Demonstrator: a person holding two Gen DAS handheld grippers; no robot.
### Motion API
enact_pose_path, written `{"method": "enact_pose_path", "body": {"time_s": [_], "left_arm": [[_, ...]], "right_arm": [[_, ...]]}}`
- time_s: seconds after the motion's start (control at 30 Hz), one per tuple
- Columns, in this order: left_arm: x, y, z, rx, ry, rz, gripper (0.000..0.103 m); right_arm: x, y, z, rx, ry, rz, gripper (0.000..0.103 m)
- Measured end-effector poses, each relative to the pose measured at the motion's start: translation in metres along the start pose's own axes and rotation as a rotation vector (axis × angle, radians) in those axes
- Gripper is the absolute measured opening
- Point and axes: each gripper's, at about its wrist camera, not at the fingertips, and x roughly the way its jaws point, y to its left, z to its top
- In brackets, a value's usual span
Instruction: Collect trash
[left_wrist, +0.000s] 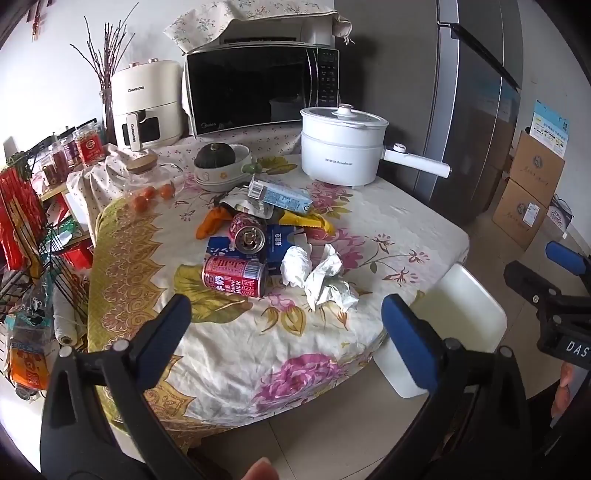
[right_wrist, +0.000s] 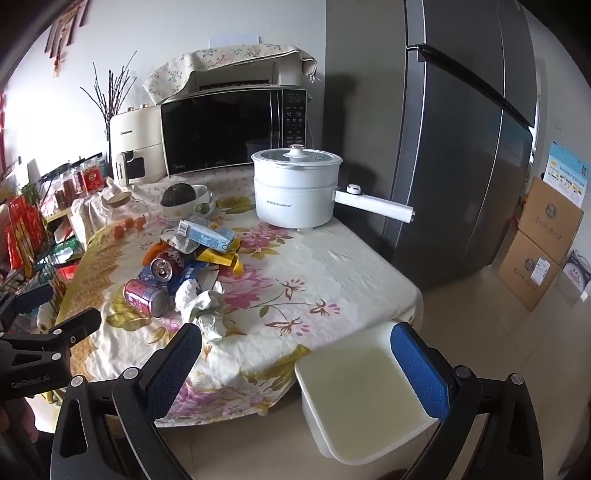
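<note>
A heap of trash lies mid-table: a red can on its side (left_wrist: 234, 276) (right_wrist: 146, 297), a second can with its top facing me (left_wrist: 248, 233) (right_wrist: 166, 265), crumpled white tissue (left_wrist: 319, 276) (right_wrist: 201, 304), a light blue carton (left_wrist: 279, 195) (right_wrist: 207, 233), and blue, yellow and orange wrappers. A white bin (left_wrist: 443, 325) (right_wrist: 364, 391) stands on the floor by the table's near right corner. My left gripper (left_wrist: 286, 325) hovers open before the heap, nothing between its fingers. My right gripper (right_wrist: 295, 354) is open above the bin's left edge, also bare.
The floral-clothed table (left_wrist: 388, 221) also bears a white electric pot (left_wrist: 341, 146), a bowl with a dark squash (left_wrist: 219, 164), a glass jar (left_wrist: 146, 175) and small oranges (left_wrist: 149, 194). A microwave (left_wrist: 258, 86) and air fryer (left_wrist: 146, 105) stand behind. A wire rack (left_wrist: 33, 236) is left; a fridge (right_wrist: 461, 147) and cardboard boxes (right_wrist: 539, 247) right.
</note>
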Motion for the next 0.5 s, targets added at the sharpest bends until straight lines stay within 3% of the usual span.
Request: {"method": "enact_pose_path", "body": {"time_s": [0.5], "left_arm": [[-0.001, 0.0057, 0.0006, -0.037, -0.013, -0.01, 0.102]], "right_arm": [[-0.001, 0.0026, 0.0022, -0.008, -0.013, 0.003, 0.103]]}}
